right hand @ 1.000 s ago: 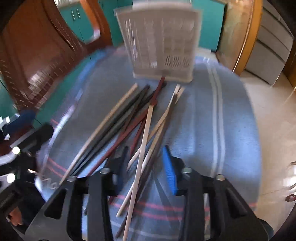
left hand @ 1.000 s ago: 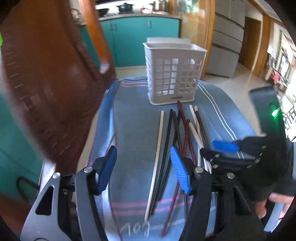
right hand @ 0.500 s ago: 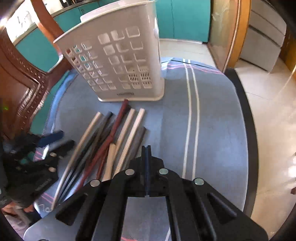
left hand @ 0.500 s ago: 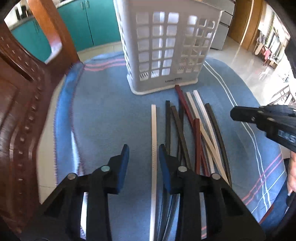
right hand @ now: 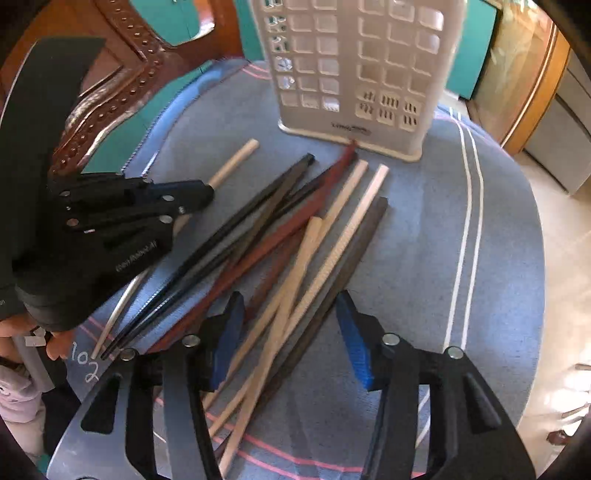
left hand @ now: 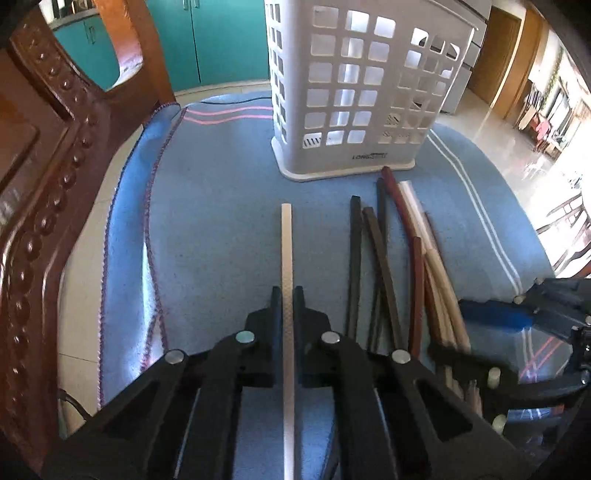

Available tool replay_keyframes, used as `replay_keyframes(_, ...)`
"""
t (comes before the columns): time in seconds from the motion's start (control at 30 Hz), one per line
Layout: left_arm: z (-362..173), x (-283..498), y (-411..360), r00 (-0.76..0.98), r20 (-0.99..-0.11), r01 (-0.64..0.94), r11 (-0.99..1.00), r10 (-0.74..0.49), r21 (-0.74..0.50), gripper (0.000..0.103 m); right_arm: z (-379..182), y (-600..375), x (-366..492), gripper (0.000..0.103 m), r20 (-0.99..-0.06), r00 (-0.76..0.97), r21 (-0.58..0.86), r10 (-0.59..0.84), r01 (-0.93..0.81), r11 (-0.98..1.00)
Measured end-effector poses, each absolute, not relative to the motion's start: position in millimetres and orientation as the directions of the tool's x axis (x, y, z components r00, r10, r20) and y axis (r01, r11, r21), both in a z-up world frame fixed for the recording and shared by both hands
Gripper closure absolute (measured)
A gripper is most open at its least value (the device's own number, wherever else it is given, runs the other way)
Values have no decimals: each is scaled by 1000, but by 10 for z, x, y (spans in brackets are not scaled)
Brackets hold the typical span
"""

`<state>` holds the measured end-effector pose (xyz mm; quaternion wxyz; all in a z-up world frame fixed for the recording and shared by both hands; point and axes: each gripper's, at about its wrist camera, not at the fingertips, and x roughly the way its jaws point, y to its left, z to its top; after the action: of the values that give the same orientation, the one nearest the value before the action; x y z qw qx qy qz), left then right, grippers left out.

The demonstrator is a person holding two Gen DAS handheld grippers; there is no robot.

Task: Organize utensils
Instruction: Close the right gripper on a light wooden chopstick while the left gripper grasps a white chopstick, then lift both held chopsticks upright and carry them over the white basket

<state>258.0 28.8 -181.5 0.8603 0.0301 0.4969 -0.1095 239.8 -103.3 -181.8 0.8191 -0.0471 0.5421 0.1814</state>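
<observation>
Several chopsticks, black, dark red and pale wood, lie in a loose pile (right hand: 295,243) on a blue cloth (right hand: 424,240) in front of a white slotted utensil basket (left hand: 354,85). My left gripper (left hand: 287,295) is shut on a single white chopstick (left hand: 286,236) that lies apart to the left of the pile; it also shows in the right wrist view (right hand: 199,194) closed on that chopstick (right hand: 236,158). My right gripper (right hand: 291,317) is open, its blue pads straddling the near ends of two pale chopsticks and a dark one. The basket also shows in the right wrist view (right hand: 354,70).
A carved wooden chair back (left hand: 48,155) stands close on the left. The cloth's edge (left hand: 147,192) runs along the left side. Teal cabinets (left hand: 207,33) are behind. The right gripper's body (left hand: 535,317) sits over the pile at right.
My left gripper closed on the white chopstick. My right gripper opened from shut and moved over the near ends of the pile.
</observation>
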Motion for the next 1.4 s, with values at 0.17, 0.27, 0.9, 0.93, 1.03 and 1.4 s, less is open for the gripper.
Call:
replay_keyframes(0.17, -1803, 2464, 267, 482, -861, 224, 973, -161, -57, 96, -1763, -1272, 2471, 96, -886, 362, 195, 290, -277, 941)
replay_keyframes(0.27, -1779, 2456, 150, 489, -860, 226, 973, -147, -38, 96, -1751, -1484, 2511, 97, -883, 394, 176, 257, -229, 957)
replay_keyframes(0.9, -1822, 2412, -300, 523, -850, 239, 968, -65, 73, 96, -1904, -1589, 2659, 75, -890, 444, 54, 101, -117, 992)
replay_keyframes(0.93, -1827, 2429, -325, 525, -849, 239, 968, -62, 77, 95, -1912, -1579, 2667, 74, -889, 448, 45, 93, -118, 992)
replay_keyframes(1.03, -1835, 2451, -375, 532, -845, 235, 968, -50, 91, 91, -1928, -1516, 2686, 71, -885, 459, 14, 71, -126, 992)
replay_keyframes(1.4, -1788, 2646, -372, 552, -828, 223, 974, -96, 36, 96, -1796, -1575, 2743, 96, -857, 478, 139, 192, -144, 980)
